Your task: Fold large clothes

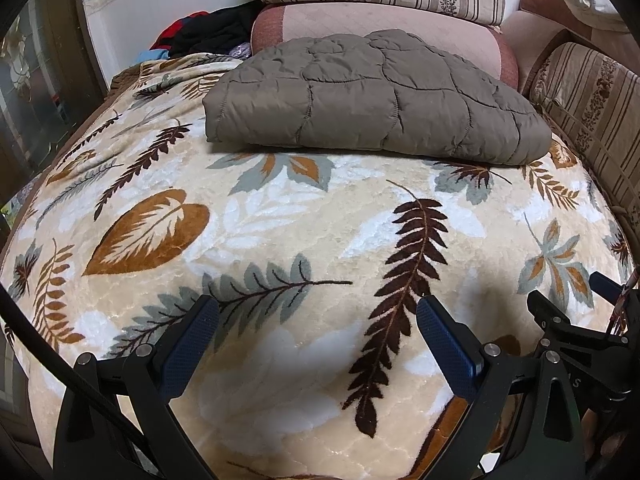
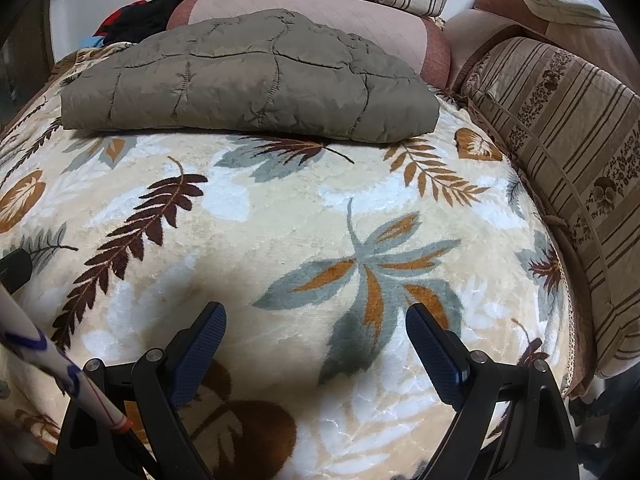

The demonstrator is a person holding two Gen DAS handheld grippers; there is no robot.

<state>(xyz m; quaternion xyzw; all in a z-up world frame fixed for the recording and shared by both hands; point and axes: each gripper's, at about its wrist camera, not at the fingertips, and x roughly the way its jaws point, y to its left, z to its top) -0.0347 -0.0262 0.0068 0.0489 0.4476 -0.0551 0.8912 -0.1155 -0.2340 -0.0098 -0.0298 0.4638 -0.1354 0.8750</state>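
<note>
Holding both tools low over the blanket (image 1: 280, 216), we keep our left gripper (image 1: 318, 316) spread wide, gripping nothing, and our right gripper (image 2: 316, 322) likewise. Well ahead of both, the folded jacket (image 1: 372, 96) lies on the blanket against the cushions (image 1: 480, 52).

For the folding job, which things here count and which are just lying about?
Job:
quilted brown garment, lying folded
left gripper, open
right gripper, open

Lying about:
leaf-print blanket
dark clothes pile
striped cushions
pink bolster
</note>
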